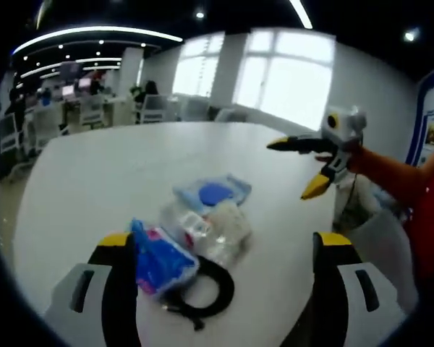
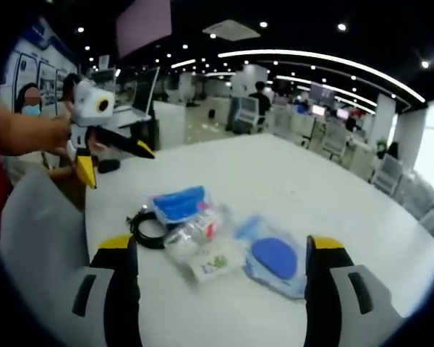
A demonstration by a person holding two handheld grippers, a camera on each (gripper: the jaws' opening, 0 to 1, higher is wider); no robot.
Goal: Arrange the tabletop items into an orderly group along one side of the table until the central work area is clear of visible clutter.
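A small heap of items lies on the white round table (image 1: 108,166) (image 2: 289,173). It holds a blue packet (image 1: 159,260) (image 2: 179,202), a black cable coil (image 1: 211,293) (image 2: 146,227), a clear bag of white bits (image 1: 217,228) (image 2: 197,233) and a clear pouch with a blue disc (image 1: 215,193) (image 2: 275,258). My left gripper (image 1: 224,240) (image 2: 116,165) is open, with nothing between its jaws. My right gripper (image 2: 220,243) (image 1: 295,168) is open too, hovering above the table from the opposite side. Neither one touches the heap.
An orange sleeve (image 1: 390,173) holds the right gripper. A pale chair back (image 2: 36,238) stands at the table's edge near the person. Office desks, chairs (image 2: 246,112) and seated people lie beyond the table's far edge, with bright windows (image 1: 289,79) behind.
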